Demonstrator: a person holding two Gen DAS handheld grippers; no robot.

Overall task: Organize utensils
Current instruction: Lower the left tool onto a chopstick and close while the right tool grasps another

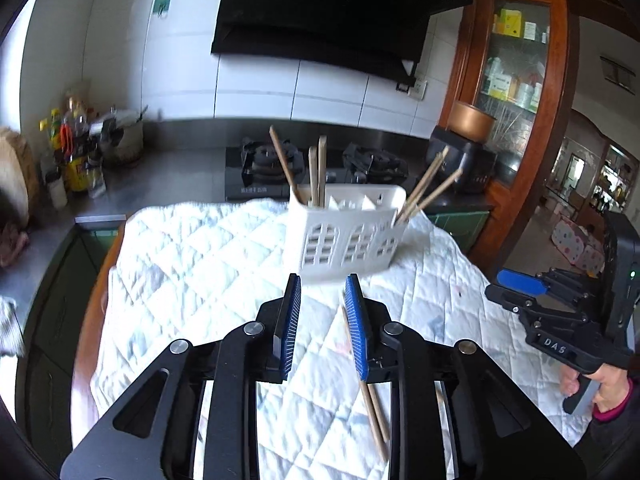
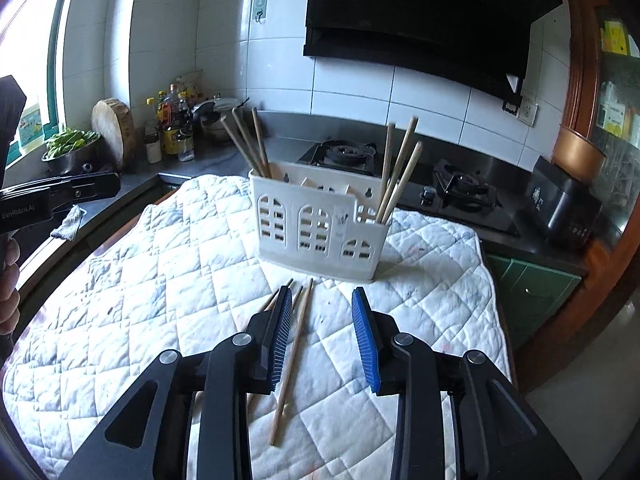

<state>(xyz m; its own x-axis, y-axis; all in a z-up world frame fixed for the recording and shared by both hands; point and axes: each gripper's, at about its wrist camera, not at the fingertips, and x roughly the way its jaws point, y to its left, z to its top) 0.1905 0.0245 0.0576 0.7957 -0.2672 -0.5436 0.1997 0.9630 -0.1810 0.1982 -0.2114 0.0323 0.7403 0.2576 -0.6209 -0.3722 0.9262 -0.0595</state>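
Note:
A white plastic utensil holder (image 1: pixel 344 236) (image 2: pixel 320 226) with window cut-outs stands on a quilted white cloth (image 1: pixel 200 264) (image 2: pixel 140 288). Wooden chopsticks stand in its left end (image 1: pixel 316 168) (image 2: pixel 246 146) and its right end (image 1: pixel 430 188) (image 2: pixel 398 172). Loose chopsticks (image 2: pixel 292 356) (image 1: pixel 374 412) lie on the cloth in front of the holder. My left gripper (image 1: pixel 322 288) is open and empty above the cloth, the loose chopsticks under its right finger. My right gripper (image 2: pixel 322 300) is open and empty, the loose chopsticks beside its left finger. It also shows in the left wrist view (image 1: pixel 516 280).
A gas stove (image 2: pixel 400 168) (image 1: pixel 316 168) sits behind the cloth under a black hood. Bottles and a pot (image 2: pixel 180 124) (image 1: pixel 80 148) crowd the counter's left. A black cooker (image 2: pixel 564 204) and a wooden cabinet (image 1: pixel 516 80) stand right.

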